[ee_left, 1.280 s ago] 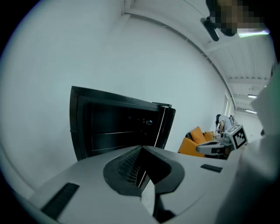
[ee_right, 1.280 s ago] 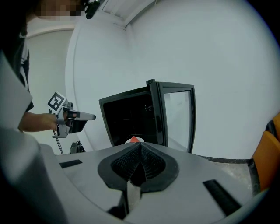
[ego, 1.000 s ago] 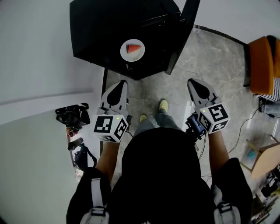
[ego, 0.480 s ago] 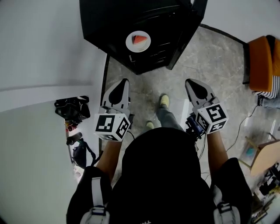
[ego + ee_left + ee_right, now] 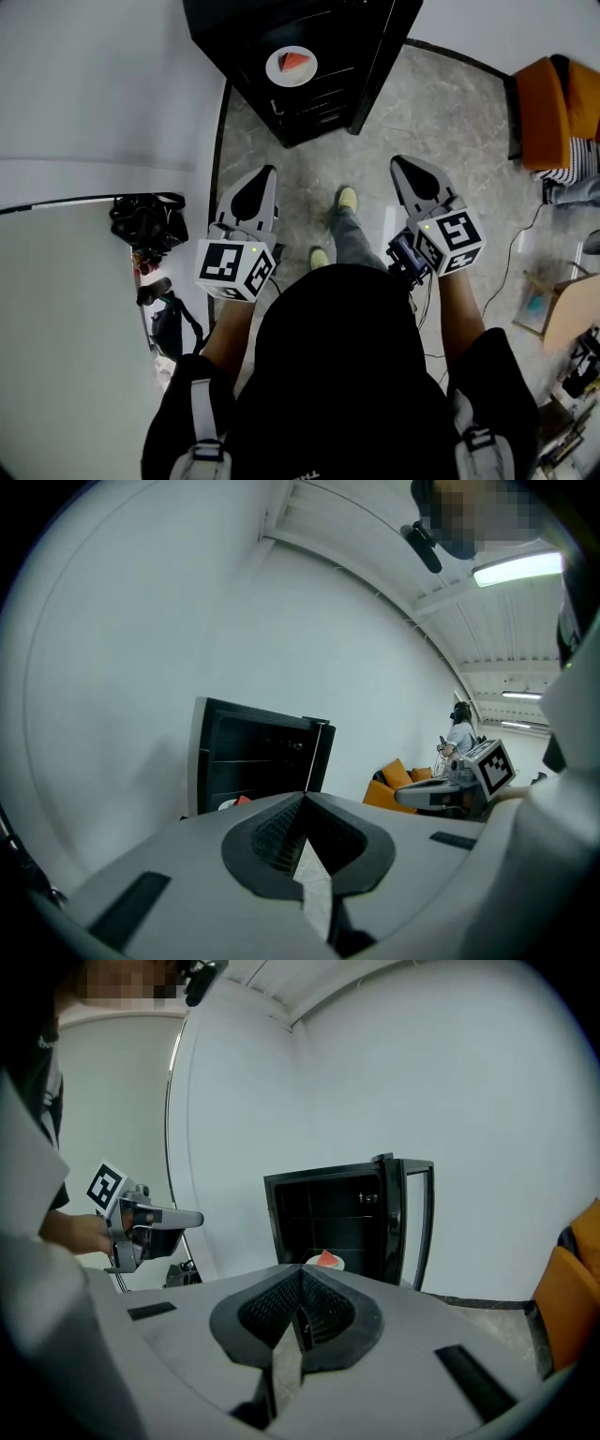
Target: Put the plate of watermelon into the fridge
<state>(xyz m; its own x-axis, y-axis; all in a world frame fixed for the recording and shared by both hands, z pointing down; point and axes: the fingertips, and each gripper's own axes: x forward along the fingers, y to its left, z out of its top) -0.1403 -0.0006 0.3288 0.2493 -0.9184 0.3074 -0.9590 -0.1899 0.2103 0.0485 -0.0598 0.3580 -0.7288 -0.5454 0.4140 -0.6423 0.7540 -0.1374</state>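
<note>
Head view looks steeply down on a small matt-black fridge (image 5: 319,94) standing against a plain white wall, its door (image 5: 380,61) swung open. Inside it, low down, sits the round white plate (image 5: 292,67) carrying a red, wedge-shaped slice of watermelon (image 5: 295,62). Neither gripper touches the plate; both are well back from the fridge.

The left tongs (image 5: 263,176) are smooth grey plastic, tapering to a rounded point with a black teardrop inlay on top. Their jaws are pressed fully together with nothing between them. In the left gripper view the ribbed black pads (image 5: 281,832) meet along one line at the tip (image 5: 305,797).

The right tongs (image 5: 401,165) have the same shape and are closed too. In the right gripper view their ribbed pads (image 5: 323,1312) meet at the tip (image 5: 300,1273), and they hold nothing. That view looks straight into the open fridge, where the plate (image 5: 324,1262) shows just above the tips, under thin horizontal shelves. The door has a dark frame round a glass pane.

Each gripper carries a white cube with black square markers, left (image 5: 234,269) and right (image 5: 450,240).

The floor (image 5: 450,122) is grey mottled stone. A padded orange seat (image 5: 553,98) stands at the far right. A black bag (image 5: 145,223) lies at the left by the wall.
</note>
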